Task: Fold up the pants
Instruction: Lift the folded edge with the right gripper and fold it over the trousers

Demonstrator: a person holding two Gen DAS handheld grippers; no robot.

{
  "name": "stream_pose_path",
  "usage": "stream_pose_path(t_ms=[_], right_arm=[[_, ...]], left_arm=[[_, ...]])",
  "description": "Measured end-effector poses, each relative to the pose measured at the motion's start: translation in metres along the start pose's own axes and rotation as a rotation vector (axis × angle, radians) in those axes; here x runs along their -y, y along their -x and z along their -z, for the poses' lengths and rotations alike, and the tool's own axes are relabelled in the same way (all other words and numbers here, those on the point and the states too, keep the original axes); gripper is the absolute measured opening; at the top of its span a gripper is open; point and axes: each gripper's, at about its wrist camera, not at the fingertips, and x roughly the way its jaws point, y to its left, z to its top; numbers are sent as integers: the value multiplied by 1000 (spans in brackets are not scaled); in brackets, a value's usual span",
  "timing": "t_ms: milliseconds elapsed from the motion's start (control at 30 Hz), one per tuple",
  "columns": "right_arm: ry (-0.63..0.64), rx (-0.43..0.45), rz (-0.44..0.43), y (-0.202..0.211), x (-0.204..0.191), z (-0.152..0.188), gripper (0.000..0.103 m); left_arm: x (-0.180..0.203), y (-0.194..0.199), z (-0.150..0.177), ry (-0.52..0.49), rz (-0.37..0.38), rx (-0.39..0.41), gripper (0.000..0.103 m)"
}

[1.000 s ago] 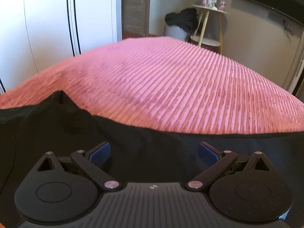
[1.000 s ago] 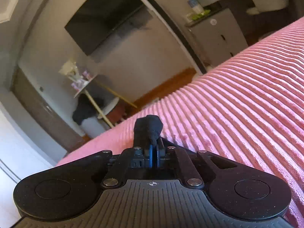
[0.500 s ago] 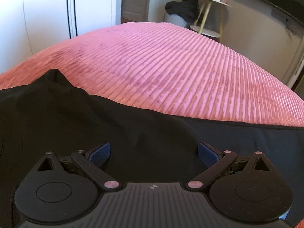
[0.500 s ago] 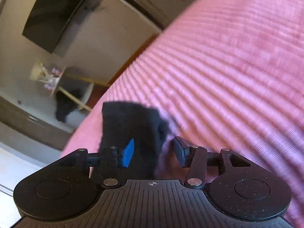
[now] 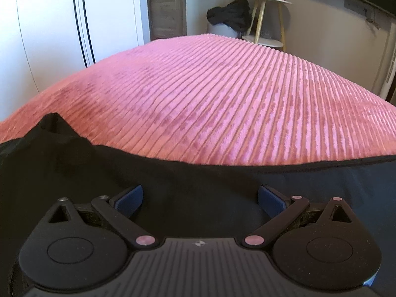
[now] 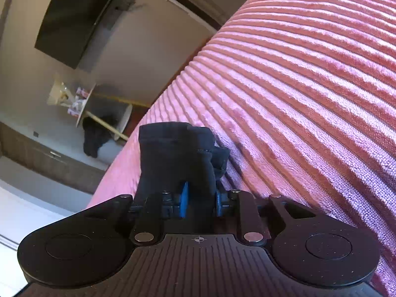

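- The pink ribbed bedcover (image 5: pixel 222 99) fills both views, and the black pants (image 5: pixel 198 185) lie on its near part. In the left wrist view their far edge runs as a long, nearly straight line from a raised peak at the left across to the right rim, so the garment's long axis lies crosswise to the left gripper.
- The left gripper (image 5: pixel 200 199) hangs over the pants with its jaws spread wide. Dark cloth lies under and between the blue pads (image 5: pixel 130 196), but neither pad presses on it; this tool grips nothing.
- The right gripper (image 6: pixel 200 201) is at one end of the garment. A bunched fold of the black pants (image 6: pixel 178 153) stands up between its jaws, which are closing on it. The pads appear to touch the cloth on both sides.
- Judgement: the coming move turns on the right hand, since it alone has cloth. That end would have to travel along the long axis toward the left gripper's side.
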Motion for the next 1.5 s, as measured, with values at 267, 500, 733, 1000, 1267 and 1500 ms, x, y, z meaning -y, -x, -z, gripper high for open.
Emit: stream_pose_path(t_ms=[267, 500, 733, 1000, 1267, 1500], right_arm=[[-6, 21, -22, -1, 3, 3, 29], [6, 35, -24, 2, 2, 6, 29], [20, 47, -18, 6, -1, 8, 23], [25, 136, 35, 30, -3, -2, 42], [229, 328, 169, 43, -32, 10, 51], [386, 393, 182, 40, -62, 27, 53]], left_arm=[[2, -3, 0, 12, -19, 31, 99], [-4, 3, 1, 36, -17, 20, 99], [-4, 34, 3, 94, 81, -24, 99], [9, 40, 5, 50, 63, -10, 99], [-74, 71, -18, 247, -133, 131, 99], [-161, 46, 2, 359, -118, -12, 99]])
